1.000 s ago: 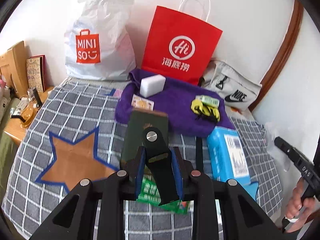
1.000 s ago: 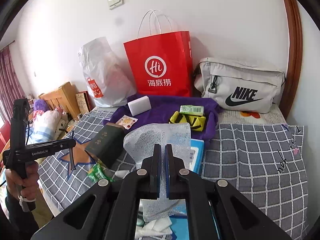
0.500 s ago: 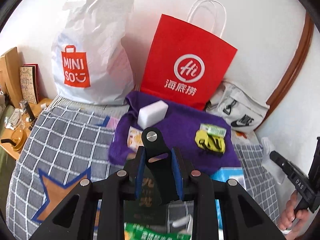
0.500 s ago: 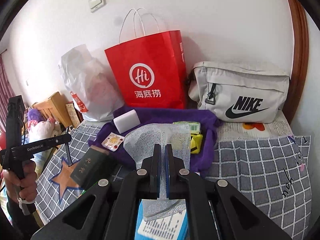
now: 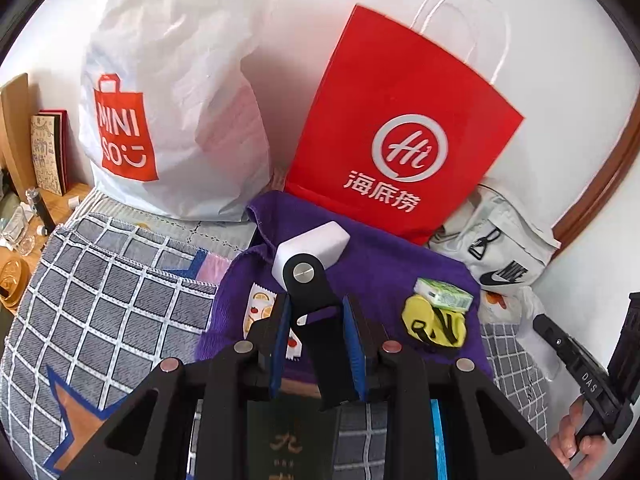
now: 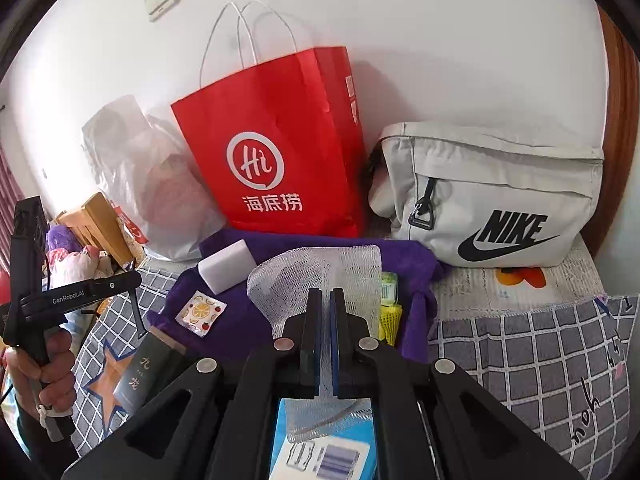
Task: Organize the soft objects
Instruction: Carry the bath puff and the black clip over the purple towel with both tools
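The checked bedspread (image 6: 540,344) carries everything, with the red paper bag (image 6: 276,152), the white plastic bag (image 5: 176,92) and the grey sling bag (image 6: 492,200) lined against the wall behind it. In front of the red bag lies the purple towel (image 5: 384,264), which looks to be the collecting spot for soft things: on it rest a white sponge block (image 6: 228,266), a fruit-print sachet (image 6: 200,312), a yellow mesh bundle (image 5: 434,322) and a green tissue pack (image 5: 444,296).

The right gripper (image 6: 325,316) is pinched tight on a piece of white foam netting (image 6: 316,276), which stands up from the jaws and hangs directly over the towel's near half, between the sponge and the tissue pack; its long side runs roughly across the view. The towel lies straight ahead and below, so the right hand is the nearer one for a drop there.

The left gripper (image 5: 316,344) is narrowly set on a black strap-like piece with a metal rivet (image 5: 310,312), pointing toward the sponge. Whether that piece is soft is hard to tell.

A dark green box (image 6: 144,368) and a blue packet (image 6: 320,448) lie nearer on the bedspread.
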`<move>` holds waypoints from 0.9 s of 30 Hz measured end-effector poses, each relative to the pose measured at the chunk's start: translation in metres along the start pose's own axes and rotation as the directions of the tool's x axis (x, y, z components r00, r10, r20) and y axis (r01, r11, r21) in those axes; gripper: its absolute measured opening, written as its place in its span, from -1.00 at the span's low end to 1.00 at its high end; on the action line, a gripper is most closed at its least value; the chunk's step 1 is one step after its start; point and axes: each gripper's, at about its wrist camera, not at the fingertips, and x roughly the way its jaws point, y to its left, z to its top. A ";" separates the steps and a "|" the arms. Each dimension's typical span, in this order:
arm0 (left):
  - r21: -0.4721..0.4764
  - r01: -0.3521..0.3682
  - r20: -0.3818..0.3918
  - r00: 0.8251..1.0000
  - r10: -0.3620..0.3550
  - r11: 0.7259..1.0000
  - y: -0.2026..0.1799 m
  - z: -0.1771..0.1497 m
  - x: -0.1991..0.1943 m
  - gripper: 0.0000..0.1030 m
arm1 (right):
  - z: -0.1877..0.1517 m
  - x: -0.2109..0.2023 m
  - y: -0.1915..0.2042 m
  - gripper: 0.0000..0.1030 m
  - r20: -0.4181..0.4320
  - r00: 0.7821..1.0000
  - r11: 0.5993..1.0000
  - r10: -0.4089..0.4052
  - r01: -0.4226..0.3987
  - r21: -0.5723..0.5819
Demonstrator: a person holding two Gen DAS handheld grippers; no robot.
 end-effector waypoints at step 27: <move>-0.086 -0.061 -0.187 0.981 0.044 0.994 0.027 -0.001 0.095 -0.50 | -0.019 0.089 -0.022 -0.86 -0.220 0.975 1.000 0.013 -0.013 0.002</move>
